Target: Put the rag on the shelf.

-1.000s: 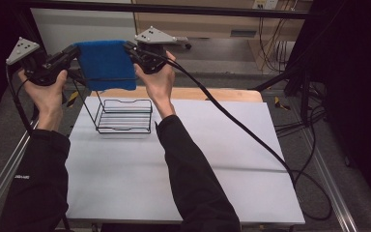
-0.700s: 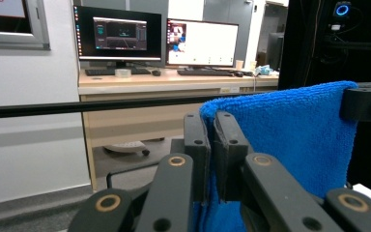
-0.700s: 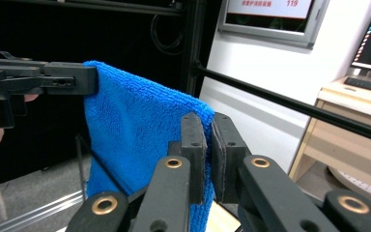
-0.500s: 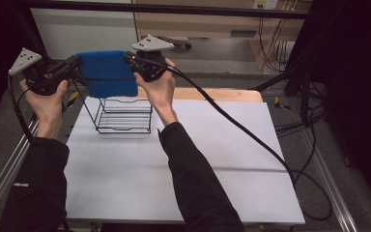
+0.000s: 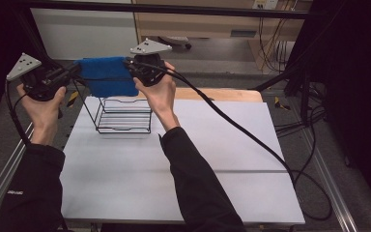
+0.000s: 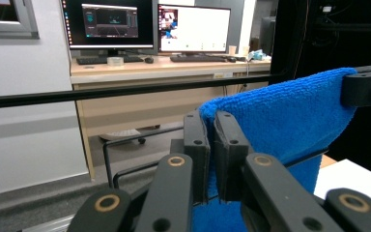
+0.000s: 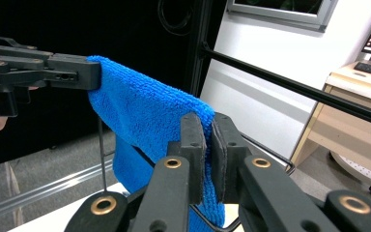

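A blue terry cloth (image 5: 107, 77) hangs stretched in the air between my two grippers, above the far end of a black wire rack (image 5: 124, 115). My left gripper (image 5: 75, 71) is shut on the cloth's left top corner (image 6: 211, 112). My right gripper (image 5: 128, 63) is shut on the opposite top corner (image 7: 204, 115). The cloth (image 7: 145, 121) sags slightly between them and drapes down behind the rack's upright wire. In the left gripper view the right gripper's jaw tip (image 6: 367, 88) shows at the cloth's far edge.
The wire rack stands on a white tabletop (image 5: 212, 159) at its far left. A wooden strip (image 5: 222, 94) runs along the table's far edge. A black cable (image 5: 251, 140) trails from the right gripper across the table. Desks with monitors (image 6: 149, 26) stand beyond.
Both grippers have shifted a little left and lower with the cloth still stretched between them; the cloth now hangs closer over the rack's far side.
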Available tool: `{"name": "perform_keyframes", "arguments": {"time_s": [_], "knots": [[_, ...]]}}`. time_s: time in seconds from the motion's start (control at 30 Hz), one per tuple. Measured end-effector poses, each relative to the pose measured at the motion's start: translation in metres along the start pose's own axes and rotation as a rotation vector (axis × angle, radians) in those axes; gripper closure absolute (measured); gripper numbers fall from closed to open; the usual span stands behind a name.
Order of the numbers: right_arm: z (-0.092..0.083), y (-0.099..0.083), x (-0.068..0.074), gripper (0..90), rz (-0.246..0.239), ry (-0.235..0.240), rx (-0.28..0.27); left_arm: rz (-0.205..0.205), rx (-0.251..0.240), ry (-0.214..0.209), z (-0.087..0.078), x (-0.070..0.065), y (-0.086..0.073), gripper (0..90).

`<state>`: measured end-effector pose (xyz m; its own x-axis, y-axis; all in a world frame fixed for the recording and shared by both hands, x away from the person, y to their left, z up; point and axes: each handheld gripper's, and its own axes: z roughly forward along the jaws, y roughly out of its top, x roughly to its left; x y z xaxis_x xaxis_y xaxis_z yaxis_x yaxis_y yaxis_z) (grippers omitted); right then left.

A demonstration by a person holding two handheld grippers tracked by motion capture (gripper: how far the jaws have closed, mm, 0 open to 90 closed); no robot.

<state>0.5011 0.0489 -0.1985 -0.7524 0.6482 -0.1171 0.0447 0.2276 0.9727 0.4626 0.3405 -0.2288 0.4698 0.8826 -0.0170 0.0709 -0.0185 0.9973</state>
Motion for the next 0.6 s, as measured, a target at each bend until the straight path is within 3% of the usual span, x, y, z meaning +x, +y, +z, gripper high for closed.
{"name": "perform_keyframes", "arguments": {"time_s": [0.17, 0.37, 0.6], "knots": [[0.0, -0.003, 0.003, 85.1, -0.01, 0.014, 0.002, 0.007, 0.005, 0.0, -0.003, 0.001, -0.002, 84.7], [-0.002, -0.012, 0.0, 85.1, 0.029, 0.031, 0.003, 0.023, 0.026, -0.014, -0.005, -0.003, -0.005, 84.4], [-0.004, -0.021, 0.0, 84.9, 0.034, 0.079, 0.011, -0.002, 0.07, -0.026, -0.007, -0.002, -0.011, 83.3]]}}
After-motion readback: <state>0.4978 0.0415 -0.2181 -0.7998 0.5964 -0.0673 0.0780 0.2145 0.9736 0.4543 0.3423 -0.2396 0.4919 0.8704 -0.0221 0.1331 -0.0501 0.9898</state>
